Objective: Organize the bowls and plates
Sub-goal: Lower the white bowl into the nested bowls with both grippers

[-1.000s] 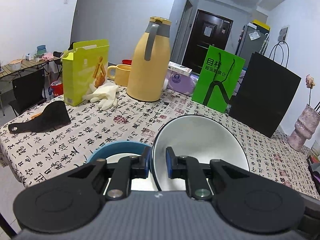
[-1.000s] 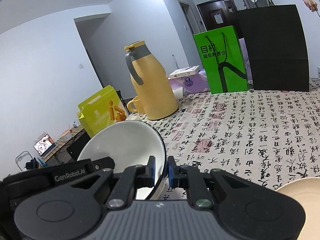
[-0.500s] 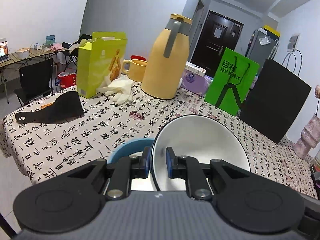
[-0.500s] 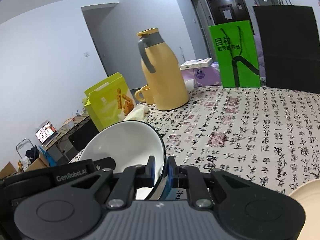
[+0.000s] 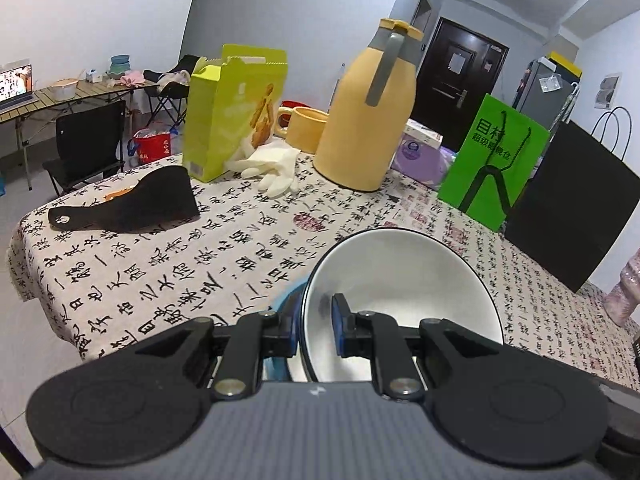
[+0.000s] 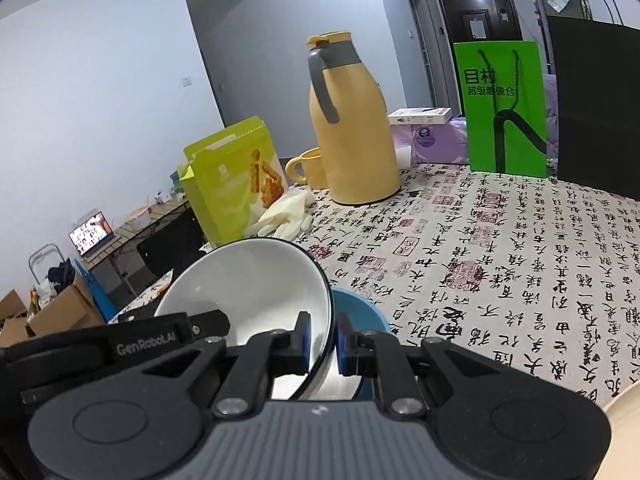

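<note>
Both tongs are gripping one white bowl (image 5: 404, 280) by opposite sides of its rim, above the near part of the table (image 5: 240, 240).

The white bowl is tilting over a blue bowl (image 6: 356, 312), which is sitting on the table just beneath it; whether the two are touching cannot be told. The left tongs (image 5: 314, 330) are clamping the bowl's left rim, one pad inside and one outside. The right tongs (image 6: 322, 340) are pinching the right rim the same way. A cream plate (image 6: 624, 436) is showing at the right edge of the right view. Farther back on the table, a yellow jug (image 5: 366, 120), a mug (image 5: 306, 128), a green box (image 5: 234, 108), white gloves (image 5: 272, 164), a green bag (image 5: 494, 162) and a black bag (image 5: 576, 208) are standing well apart from the bowls.
</note>
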The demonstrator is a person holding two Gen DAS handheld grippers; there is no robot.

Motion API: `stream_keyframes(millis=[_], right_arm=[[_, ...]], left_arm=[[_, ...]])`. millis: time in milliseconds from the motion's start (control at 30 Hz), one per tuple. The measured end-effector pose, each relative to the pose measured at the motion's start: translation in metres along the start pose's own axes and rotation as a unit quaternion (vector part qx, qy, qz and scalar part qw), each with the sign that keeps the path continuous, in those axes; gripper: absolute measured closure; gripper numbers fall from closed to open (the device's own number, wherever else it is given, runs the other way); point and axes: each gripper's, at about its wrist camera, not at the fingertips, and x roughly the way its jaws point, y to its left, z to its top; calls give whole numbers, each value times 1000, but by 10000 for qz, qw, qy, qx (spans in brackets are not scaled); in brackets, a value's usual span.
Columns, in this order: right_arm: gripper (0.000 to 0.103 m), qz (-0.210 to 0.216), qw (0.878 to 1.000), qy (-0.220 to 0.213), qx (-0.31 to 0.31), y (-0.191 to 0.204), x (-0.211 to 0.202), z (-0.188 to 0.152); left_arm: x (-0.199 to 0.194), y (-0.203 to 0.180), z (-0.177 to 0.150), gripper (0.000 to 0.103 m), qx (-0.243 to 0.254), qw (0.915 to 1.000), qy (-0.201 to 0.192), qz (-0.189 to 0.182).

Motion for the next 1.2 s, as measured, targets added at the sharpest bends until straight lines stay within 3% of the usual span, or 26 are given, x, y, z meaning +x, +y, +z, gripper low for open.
stream_keyframes(millis=[433, 767, 1200], right_arm=[[91, -198, 9993, 201, -261, 2, 20, -7], [91, -200, 9989, 307, -280, 0, 30, -10], [89, -67, 9993, 358, -86, -9, 33, -12]], left_arm=[[18, 3, -8, 88, 129, 9996, 233, 44], [21, 2, -9, 88, 274, 9994, 191, 61], [23, 13, -4, 88, 164, 9991, 345, -204]])
